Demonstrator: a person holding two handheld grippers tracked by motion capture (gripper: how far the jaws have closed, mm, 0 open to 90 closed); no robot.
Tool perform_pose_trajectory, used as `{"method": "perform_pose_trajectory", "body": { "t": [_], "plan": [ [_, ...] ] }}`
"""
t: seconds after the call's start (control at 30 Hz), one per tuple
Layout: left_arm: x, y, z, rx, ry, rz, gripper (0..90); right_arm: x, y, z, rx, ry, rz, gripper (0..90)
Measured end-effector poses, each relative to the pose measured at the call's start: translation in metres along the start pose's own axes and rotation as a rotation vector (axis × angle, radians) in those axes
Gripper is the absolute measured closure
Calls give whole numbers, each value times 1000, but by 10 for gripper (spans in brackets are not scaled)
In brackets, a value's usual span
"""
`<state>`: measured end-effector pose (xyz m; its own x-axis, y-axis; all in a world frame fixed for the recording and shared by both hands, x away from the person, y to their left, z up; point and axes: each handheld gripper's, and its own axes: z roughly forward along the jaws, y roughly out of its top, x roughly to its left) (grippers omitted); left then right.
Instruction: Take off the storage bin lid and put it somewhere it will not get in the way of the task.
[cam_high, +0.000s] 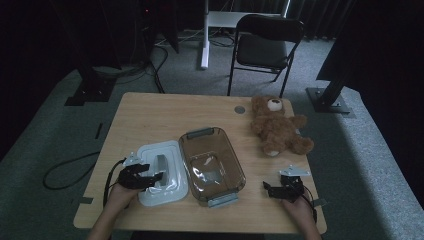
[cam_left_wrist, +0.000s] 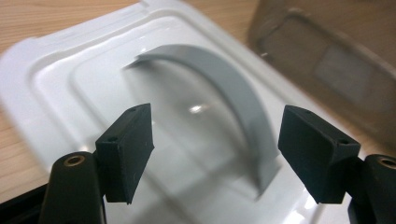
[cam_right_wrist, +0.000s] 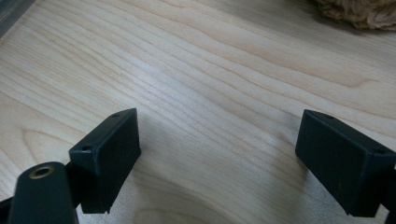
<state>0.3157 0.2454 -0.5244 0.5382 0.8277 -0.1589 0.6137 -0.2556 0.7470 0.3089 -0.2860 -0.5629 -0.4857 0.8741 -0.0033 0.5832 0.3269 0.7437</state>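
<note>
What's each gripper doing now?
Left gripper: open above the lid, handle between its jaws, ungripped.
Right gripper: open, empty, over the table.

Both forearms come in from the near edge, each hand wrapped around a gripper body. Left gripper (cam_high: 156, 176) sits low, its black pads (cam_left_wrist: 126, 151) spread apart with open space between them, nothing pressed by either pad. Right gripper (cam_high: 266, 187) points toward the left one, held low; its fingers (cam_right_wrist: 106, 158) stand wide apart, the gap between them bare.
</note>
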Motion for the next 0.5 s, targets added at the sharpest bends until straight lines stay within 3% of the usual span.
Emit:
{"method": "perform_pose_trajectory", "body": {
  "t": [0.1,0.13,0.2,0.37,0.5],
  "plan": [
    [1,-1,-2,-2,13,0,273,0,0,0,0,0,0,130],
    [5,-4,-8,-10,31,-20,220,0,0,0,0,0,0,130],
    [8,-6,-12,-19,51,-34,196,0,0,0,0,0,0,130],
    [16,-12,-19,2,89,-52,111,0,0,0,0,-1,1,130],
    [22,-17,-23,3,114,-70,100,0,0,0,0,-1,1,130]
  ]
}}
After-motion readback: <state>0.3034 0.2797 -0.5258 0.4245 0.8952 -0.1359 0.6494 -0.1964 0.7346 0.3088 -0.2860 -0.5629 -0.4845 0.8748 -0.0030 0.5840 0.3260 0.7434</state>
